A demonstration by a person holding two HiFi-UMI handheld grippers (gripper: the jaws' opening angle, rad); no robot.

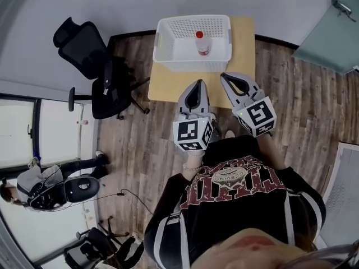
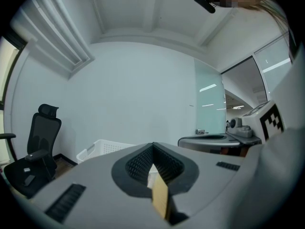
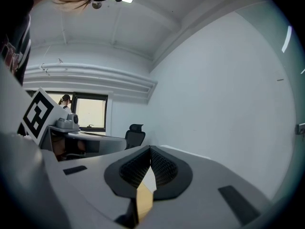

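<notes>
Left gripper (image 1: 197, 86) jaws pressed together, empty; right gripper (image 1: 227, 77) same; both over table (image 1: 167, 86) edge, near white basket (image 1: 164, 27) with red-capped bottle (image 1: 202, 45).

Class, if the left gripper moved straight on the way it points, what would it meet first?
Probably the white basket just ahead of the left gripper; height is unclear, so it might pass over the rim.

Small wooden table (image 1: 170, 87) bears 1 white basket (image 1: 191, 64).
</notes>
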